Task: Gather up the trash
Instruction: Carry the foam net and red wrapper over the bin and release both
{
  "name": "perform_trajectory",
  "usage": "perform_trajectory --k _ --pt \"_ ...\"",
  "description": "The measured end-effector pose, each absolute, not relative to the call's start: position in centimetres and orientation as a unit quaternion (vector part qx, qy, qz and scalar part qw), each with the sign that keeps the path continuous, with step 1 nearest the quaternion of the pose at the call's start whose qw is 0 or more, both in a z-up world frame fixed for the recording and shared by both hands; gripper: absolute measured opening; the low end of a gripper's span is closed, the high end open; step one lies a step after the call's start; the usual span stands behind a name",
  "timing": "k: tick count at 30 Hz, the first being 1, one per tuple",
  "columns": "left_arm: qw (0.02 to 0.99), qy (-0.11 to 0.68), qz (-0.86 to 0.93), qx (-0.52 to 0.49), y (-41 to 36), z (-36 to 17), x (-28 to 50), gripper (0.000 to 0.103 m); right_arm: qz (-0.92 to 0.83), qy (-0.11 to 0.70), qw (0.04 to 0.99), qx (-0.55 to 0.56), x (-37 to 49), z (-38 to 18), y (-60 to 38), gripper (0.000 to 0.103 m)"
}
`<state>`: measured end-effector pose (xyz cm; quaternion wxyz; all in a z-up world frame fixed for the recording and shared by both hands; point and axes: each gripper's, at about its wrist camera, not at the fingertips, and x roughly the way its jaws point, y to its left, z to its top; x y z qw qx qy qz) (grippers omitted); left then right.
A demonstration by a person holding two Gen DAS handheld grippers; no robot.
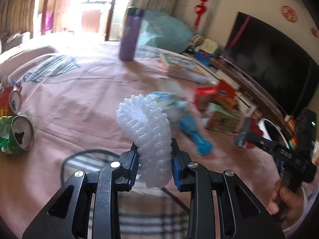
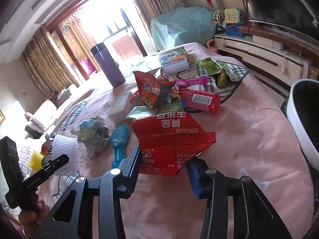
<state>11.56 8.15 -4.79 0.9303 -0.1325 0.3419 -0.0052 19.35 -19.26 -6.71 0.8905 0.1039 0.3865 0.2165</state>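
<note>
My left gripper (image 1: 155,159) is shut on a white foam fruit net (image 1: 148,131) and holds it above the pink cloth; the net also shows in the right wrist view (image 2: 65,151). My right gripper (image 2: 163,167) is shut on a red snack wrapper (image 2: 169,139), lifted over the cloth. More trash lies ahead: an orange snack bag (image 2: 153,89), a red tube (image 2: 201,99), a green packet (image 2: 211,65), a crumpled wad (image 2: 93,133). Two crushed cans (image 1: 17,133) lie at the left. A white bin (image 2: 305,119) stands at the right edge.
A purple flask (image 1: 130,33) stands upright at the back. A blue plastic brush (image 2: 119,145), a pink toy (image 2: 191,81), a white box (image 2: 121,107) and books (image 1: 187,67) lie on the cloth. A TV (image 1: 275,59) and cabinet stand at right.
</note>
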Motion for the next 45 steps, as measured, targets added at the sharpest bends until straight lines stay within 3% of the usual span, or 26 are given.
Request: perform_trajectory --k 18,45 --pt "0.916 0.363 -0.163 -0.056 -6.2 -4.0 13.2 0.027 0.153 0.349 0.913 0.144 15.3 -3.6 -29.9 0.044" --pt "0.885 0.368 -0.286 0.008 -20.3 -1.8 19.3 0.027 0.062 0.346 0.918 0.183 16.5 -2.8 -42.1 0.046"
